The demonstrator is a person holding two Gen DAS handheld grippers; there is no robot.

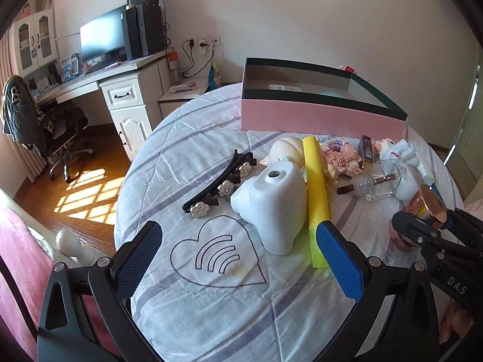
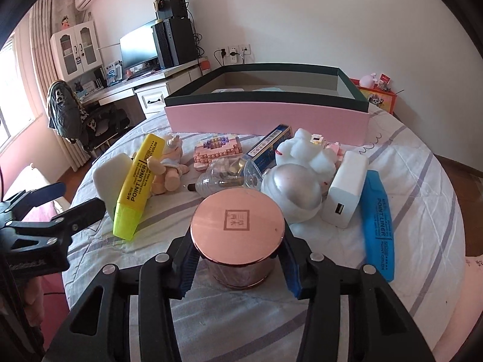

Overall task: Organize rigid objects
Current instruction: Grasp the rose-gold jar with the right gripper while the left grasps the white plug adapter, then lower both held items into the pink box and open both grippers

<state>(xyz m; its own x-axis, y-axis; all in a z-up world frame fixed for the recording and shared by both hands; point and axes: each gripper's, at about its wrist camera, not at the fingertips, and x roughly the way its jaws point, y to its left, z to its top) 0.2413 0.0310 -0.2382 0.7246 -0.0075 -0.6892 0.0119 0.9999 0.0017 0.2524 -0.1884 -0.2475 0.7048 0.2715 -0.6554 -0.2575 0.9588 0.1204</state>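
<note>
A cluster of small rigid objects lies on a striped quilt in front of an open pink box with a dark green rim (image 2: 265, 117). Nearest the box: a pink brick model (image 2: 218, 148) and a blue carton (image 2: 270, 144) lying flat. Further from the box, a rose-gold lidded jar (image 2: 238, 226) stands upright. Left of the jar, a yellow highlighter (image 2: 135, 187) lies on its side; right of the jar, a white charger (image 2: 347, 190) and a blue highlighter (image 2: 377, 223). A clear glass bottle (image 2: 223, 181) lies toppled between jar and box. A black flowered hair clip (image 1: 220, 184) lies left of a white ceramic piece (image 1: 271, 208)
</note>
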